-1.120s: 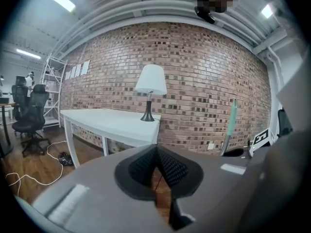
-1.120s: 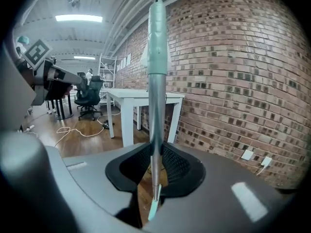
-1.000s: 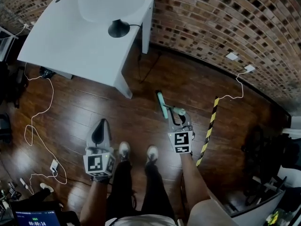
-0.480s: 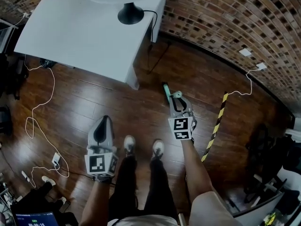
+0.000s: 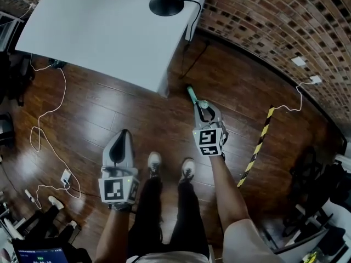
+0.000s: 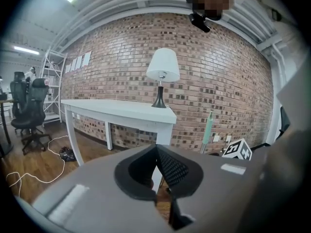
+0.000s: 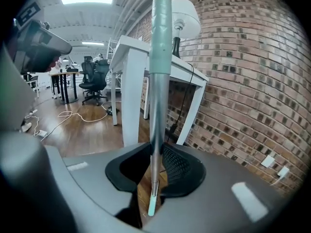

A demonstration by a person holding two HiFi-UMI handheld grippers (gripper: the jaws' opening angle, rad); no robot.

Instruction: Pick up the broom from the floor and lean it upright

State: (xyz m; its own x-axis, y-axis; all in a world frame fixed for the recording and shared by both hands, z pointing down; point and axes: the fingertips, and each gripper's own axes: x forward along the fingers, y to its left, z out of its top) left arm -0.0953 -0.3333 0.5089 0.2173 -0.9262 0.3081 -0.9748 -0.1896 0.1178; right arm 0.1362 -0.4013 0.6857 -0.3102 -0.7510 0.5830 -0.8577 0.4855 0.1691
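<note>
Brick wall (image 5: 263, 26) at 1 o'clock. My right gripper (image 7: 155, 166) clamps the broom (image 7: 159, 57); left gripper (image 6: 156, 154) closed, empty. Thin handle may swivel.

Dark wood floor (image 5: 126, 119): white table (image 5: 109, 32) far left, lamp (image 5: 166, 4) on it; white cable (image 5: 46, 114) left; yellow-black striped strip (image 5: 258, 147) right.

In the head view only the mint handle end of the broom (image 5: 191, 96) shows beyond the right gripper (image 5: 204, 112), which hides the rest, and the top edge cuts off the lamp (image 5: 166, 3) above its base on the white table (image 5: 98, 34).
</note>
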